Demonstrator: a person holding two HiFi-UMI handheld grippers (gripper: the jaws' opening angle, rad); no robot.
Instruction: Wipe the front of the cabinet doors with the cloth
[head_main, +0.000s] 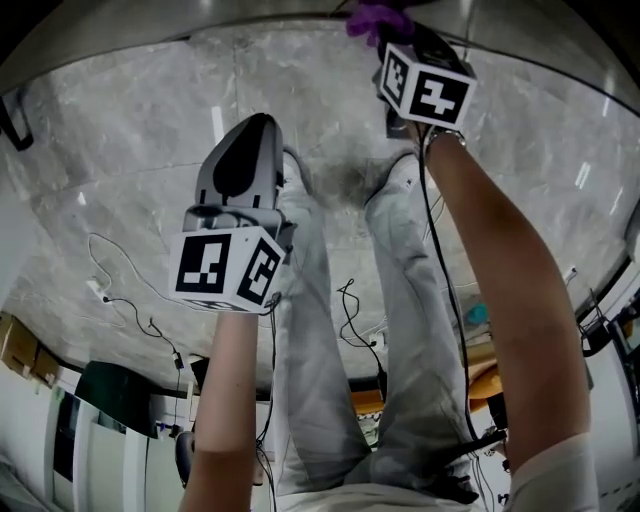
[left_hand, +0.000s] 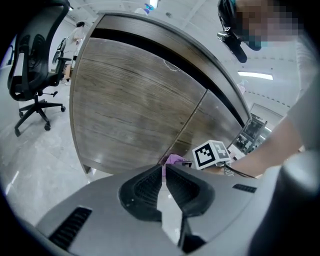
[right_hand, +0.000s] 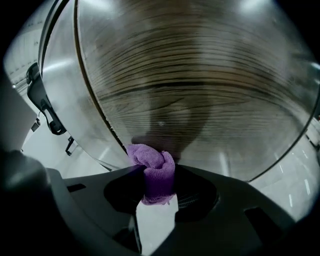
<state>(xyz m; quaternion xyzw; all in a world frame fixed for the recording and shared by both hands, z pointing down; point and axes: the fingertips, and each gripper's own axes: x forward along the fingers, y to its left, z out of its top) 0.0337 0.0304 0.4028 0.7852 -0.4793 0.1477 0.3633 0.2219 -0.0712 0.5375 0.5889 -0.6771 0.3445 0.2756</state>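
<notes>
— Where the right gripper (right_hand: 159, 170) points at the cabinet, what has it got hold of?

— A purple cloth (right_hand: 152, 157), bunched into a roll. The jaws are closed tight on its middle, and the roll's front end sits at the brown wood-grain cabinet door (right_hand: 200, 85). A dark shadow lies on the wood just behind it, but I cannot tell whether cloth and door actually touch.

— Which part of the cabinet is that?

— Low down. In the left gripper view the cloth (left_hand: 174, 159) is at the bottom edge of the cabinet doors (left_hand: 135, 110), right by the seam (left_hand: 188, 121) between the two panels. The right gripper's marker cube (left_hand: 210, 154) is just beside it. In the head view the cloth (head_main: 375, 17) shows at the very top, beyond that cube (head_main: 425, 85).

— And the left gripper?

— The left gripper (left_hand: 163, 167) is well apart from the cabinet, above the pale marble floor (head_main: 120, 150). Its jaws are together but for a thin slit, with nothing between them.

— Anything else around?

— A black office chair (left_hand: 32, 65) stands on the floor to the left of the cabinet, well apart from it. Looking down, there are the person's light trousers (head_main: 310, 330) and white shoes (head_main: 400, 180). Thin black cables (head_main: 348, 315) lie on the floor near the legs.
</notes>
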